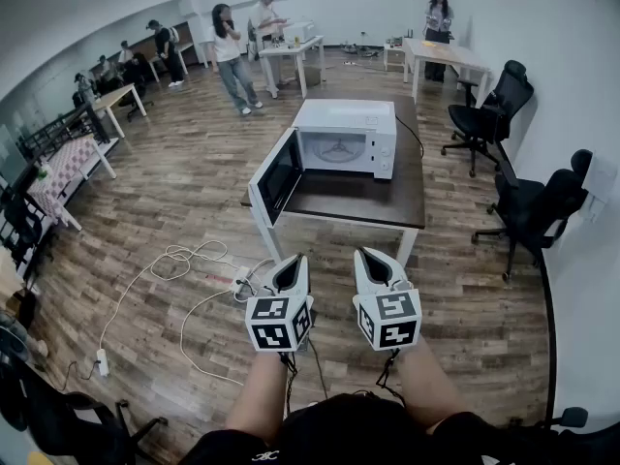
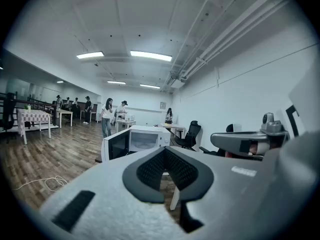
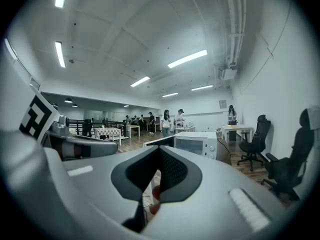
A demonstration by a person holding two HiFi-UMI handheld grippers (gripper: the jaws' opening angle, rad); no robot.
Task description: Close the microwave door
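Note:
A white microwave (image 1: pixel 347 139) stands on a dark table (image 1: pixel 358 200) ahead of me, its door (image 1: pixel 276 175) swung wide open to the left. In the left gripper view the microwave (image 2: pixel 145 138) and its open door (image 2: pixel 116 144) are small and distant; in the right gripper view the microwave (image 3: pixel 197 143) shows beyond the jaws. My left gripper (image 1: pixel 291 263) and right gripper (image 1: pixel 372 258) hover side by side above the floor, well short of the table. Both are shut with nothing in them.
Black office chairs (image 1: pixel 484 114) (image 1: pixel 538 206) stand right of the table. White cables (image 1: pixel 184 260) and a power strip (image 1: pixel 101 360) lie on the wood floor to the left. Several people (image 1: pixel 232 56) stand by white tables (image 1: pixel 446 56) at the back. A covered table (image 1: pixel 68 163) stands far left.

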